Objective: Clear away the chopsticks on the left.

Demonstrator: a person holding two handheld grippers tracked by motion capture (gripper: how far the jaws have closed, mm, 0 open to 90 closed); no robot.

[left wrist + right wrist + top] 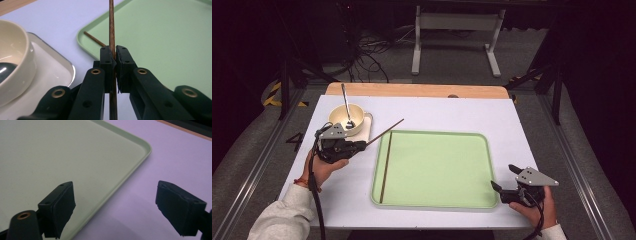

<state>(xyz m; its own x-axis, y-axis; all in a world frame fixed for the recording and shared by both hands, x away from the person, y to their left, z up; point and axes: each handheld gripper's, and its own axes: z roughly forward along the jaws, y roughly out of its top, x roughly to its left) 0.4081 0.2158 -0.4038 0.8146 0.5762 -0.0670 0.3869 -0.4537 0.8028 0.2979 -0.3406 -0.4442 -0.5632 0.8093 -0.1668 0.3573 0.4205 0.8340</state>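
Observation:
My left gripper [363, 145] is shut on a brown wooden chopstick [387, 132], which slants up to the right over the green tray's [437, 205] left rim. In the left gripper view the chopstick [111, 27] runs straight up between the closed pads of my left gripper [115, 58]. A second chopstick [386, 167] lies along the tray's left side and appears as a chopstick [94, 39] inside the tray [160, 32]. My right gripper [503, 177] stands open at the tray's front right corner; the right gripper [115, 202] straddles the tray rim [117, 183] with nothing between its pads.
A cream bowl [346, 119] with a metal spoon [346, 105] sits on a small white dish [366, 131] just behind my left hand. The bowl [15, 57] and dish [53, 65] are at my left gripper's left. A wooden strip [417, 90] edges the far side of the white table.

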